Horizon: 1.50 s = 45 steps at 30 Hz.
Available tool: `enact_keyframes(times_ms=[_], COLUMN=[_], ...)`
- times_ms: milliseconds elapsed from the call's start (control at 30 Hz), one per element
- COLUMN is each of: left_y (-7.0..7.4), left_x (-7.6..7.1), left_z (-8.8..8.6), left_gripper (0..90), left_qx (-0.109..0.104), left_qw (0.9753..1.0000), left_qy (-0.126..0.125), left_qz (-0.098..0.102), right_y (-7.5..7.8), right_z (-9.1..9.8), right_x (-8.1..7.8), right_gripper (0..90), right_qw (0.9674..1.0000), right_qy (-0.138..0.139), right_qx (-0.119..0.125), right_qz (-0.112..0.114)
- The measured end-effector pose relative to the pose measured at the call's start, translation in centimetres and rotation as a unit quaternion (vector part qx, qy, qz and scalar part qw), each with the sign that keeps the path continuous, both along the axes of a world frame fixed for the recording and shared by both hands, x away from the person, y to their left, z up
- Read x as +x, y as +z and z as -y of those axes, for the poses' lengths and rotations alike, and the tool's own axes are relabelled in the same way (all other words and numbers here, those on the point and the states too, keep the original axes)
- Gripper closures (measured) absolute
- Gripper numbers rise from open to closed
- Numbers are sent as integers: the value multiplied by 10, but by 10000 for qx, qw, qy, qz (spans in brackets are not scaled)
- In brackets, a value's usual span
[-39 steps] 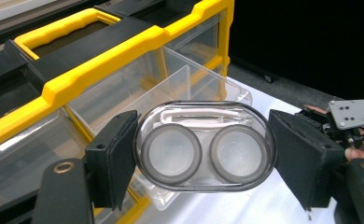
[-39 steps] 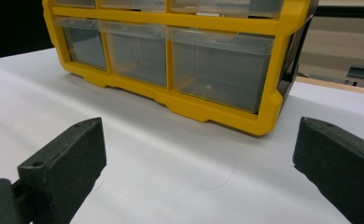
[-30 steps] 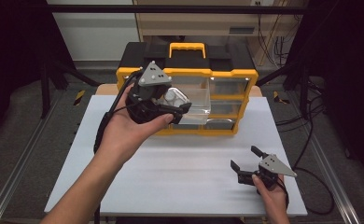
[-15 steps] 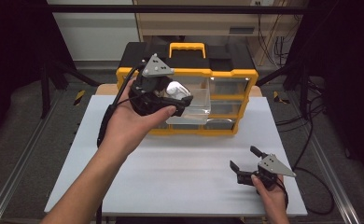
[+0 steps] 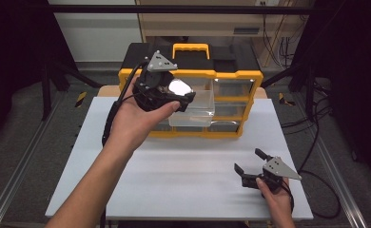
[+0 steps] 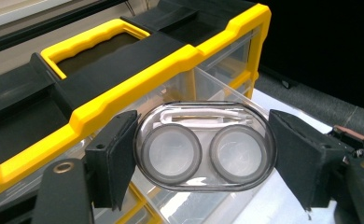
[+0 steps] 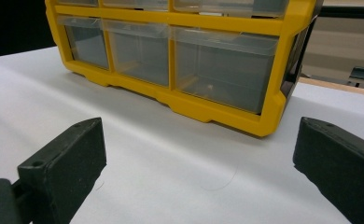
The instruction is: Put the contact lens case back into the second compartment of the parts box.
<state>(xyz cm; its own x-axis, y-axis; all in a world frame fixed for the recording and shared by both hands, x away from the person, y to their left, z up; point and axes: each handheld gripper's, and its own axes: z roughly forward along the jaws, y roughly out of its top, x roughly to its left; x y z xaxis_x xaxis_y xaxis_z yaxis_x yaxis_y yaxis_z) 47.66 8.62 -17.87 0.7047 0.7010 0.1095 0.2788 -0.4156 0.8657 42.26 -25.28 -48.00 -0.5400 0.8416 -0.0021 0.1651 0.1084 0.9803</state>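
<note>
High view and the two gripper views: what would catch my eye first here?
Probably the yellow and black drawer cabinet at the table's far edge, one clear drawer pulled out. Above that drawer, the left gripper clamps a clear contact lens case. The right gripper rests open near the table's front right.

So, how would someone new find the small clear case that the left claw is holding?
Start at the yellow and black drawer cabinet at the table's far edge. In front of it, over its pulled-out clear drawer, the left claw grips a contact lens case: a clear oval with two round wells, unlike the boxy drawers.
</note>
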Motion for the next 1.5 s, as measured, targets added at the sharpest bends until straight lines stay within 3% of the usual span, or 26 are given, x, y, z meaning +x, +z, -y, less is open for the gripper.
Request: enact_keyframes(times_ms=[400,1500], left_y=[-12,-30], left_x=[16,30], left_z=[10,20], left_gripper=[263,263], left_qx=[51,226], left_qw=[10000,9995], left_qy=[26,145], left_qz=[-57,-184], right_y=[0,-1], right_z=[-1,-3], right_x=[0,0], right_gripper=[30,29], right_qw=[10000,10000], right_qy=[25,79], right_qx=[-26,-32], right_qz=[6,-26])
